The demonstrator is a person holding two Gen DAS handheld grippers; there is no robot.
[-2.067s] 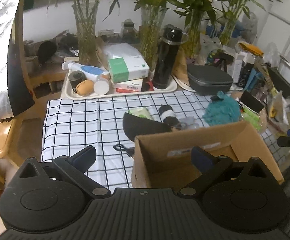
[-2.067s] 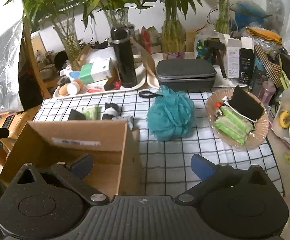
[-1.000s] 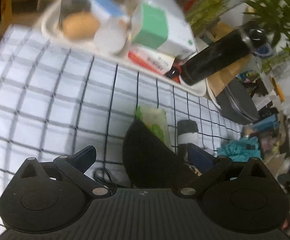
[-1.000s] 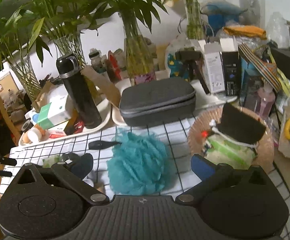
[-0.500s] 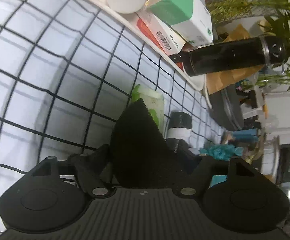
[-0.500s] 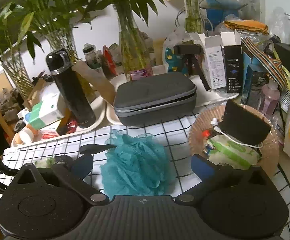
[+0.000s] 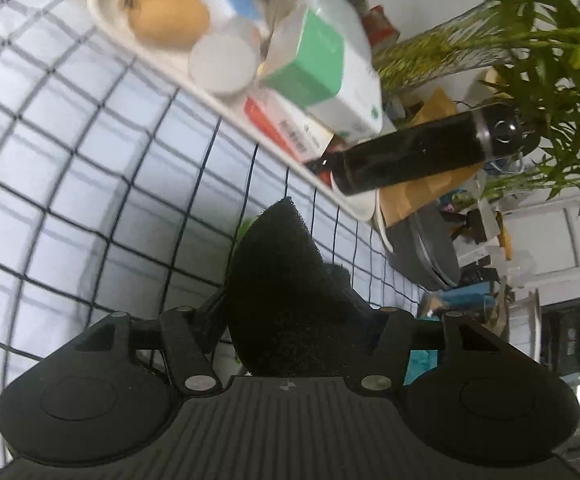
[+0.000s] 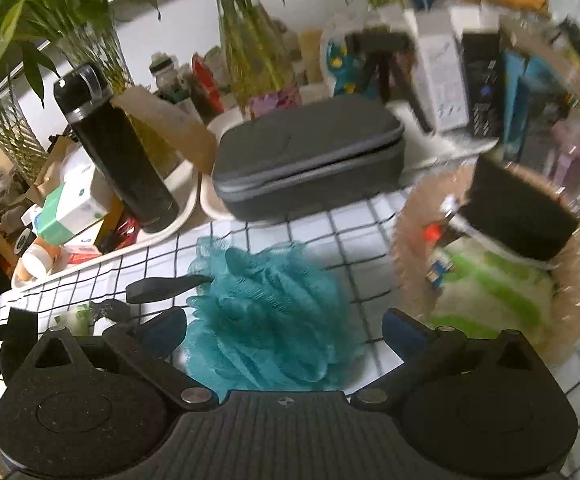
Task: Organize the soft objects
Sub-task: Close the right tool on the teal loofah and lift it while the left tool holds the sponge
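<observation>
1. While the left gripper (image 7: pixel 294 320) sits low over the checked tablecloth (image 7: pixel 89 152), its jaws have just been closing, and they're now pinched onto a black foam pad (image 7: pixel 277 288) that stands up between them like a fin.
2. So that pad is off the cloth and in the left claw's grip, with a sliver of something green (image 7: pixel 245 226) peeking out just behind it.
3. Over on the right, the right gripper (image 8: pixel 283 330) has its jaws spread wide, blue fingertips (image 8: pixel 404 330) on either side of the teal bath pouf (image 8: pixel 265 312).
4. The pouf is sitting on the tablecloth between those fingers, but I can't see the pads pressing into it, so I'd call it not gripped.
5. Just left of the pouf lies a flat black strip (image 8: pixel 165 286) on the cloth, its tip touching the mesh.
6. Behind the pouf is a grey zip case (image 8: pixel 310 156), and to the left of that a tall black bottle (image 8: pixel 117 152) standing upright on a white tray (image 8: pixel 177 200) with a green and white box (image 8: pixel 69 208).
7. To the right of the pouf there's a pinkish plate (image 8: pixel 406 232) holding another black foam block (image 8: pixel 526 208) on top of green and white packs (image 8: pixel 498 288).
8. Both views are pretty blurry at the edges, so the clutter at the back is hard to make out.
</observation>
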